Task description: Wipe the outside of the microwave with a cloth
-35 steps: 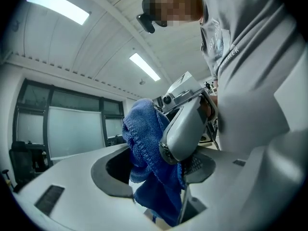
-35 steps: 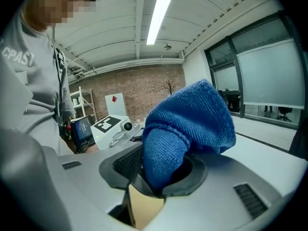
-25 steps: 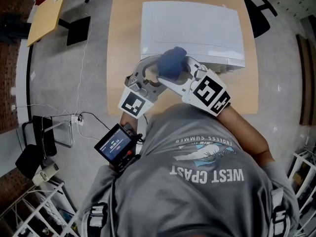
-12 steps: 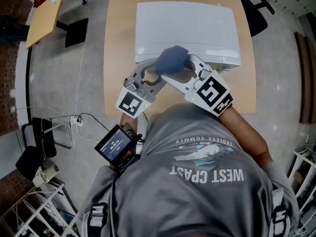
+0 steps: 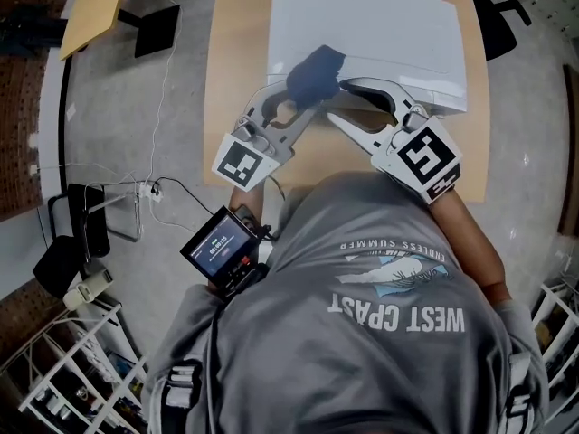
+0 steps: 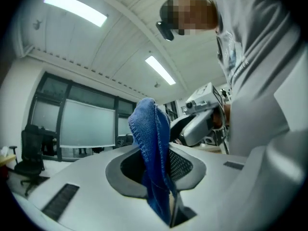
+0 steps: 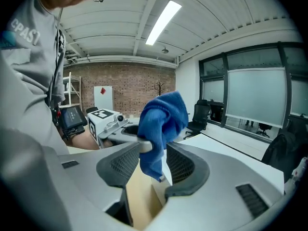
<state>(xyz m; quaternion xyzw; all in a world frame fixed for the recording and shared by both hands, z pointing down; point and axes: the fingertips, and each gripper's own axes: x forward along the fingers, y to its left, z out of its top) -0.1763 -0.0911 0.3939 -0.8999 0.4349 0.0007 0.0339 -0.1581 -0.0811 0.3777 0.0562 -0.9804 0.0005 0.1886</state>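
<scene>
The white microwave stands on a wooden table. A blue cloth hangs at its front top edge, pinched in my left gripper. In the left gripper view the cloth fills the narrow gap of the left gripper, whose jaws have just been closing on it. My right gripper sits just right of the cloth with its jaws spread wide after opening. In the right gripper view the cloth hangs ahead of the right gripper, untouched by its pads.
The table's front strip lies bare below the microwave. A handheld screen hangs at the person's left side. Cables and a power strip lie on the floor at left, near a small wooden desk. An office chair base stands at the upper right.
Both grippers met at the cloth before. Now the right gripper has drawn back to the right, off the cloth. The left jaws have closed on the cloth.
</scene>
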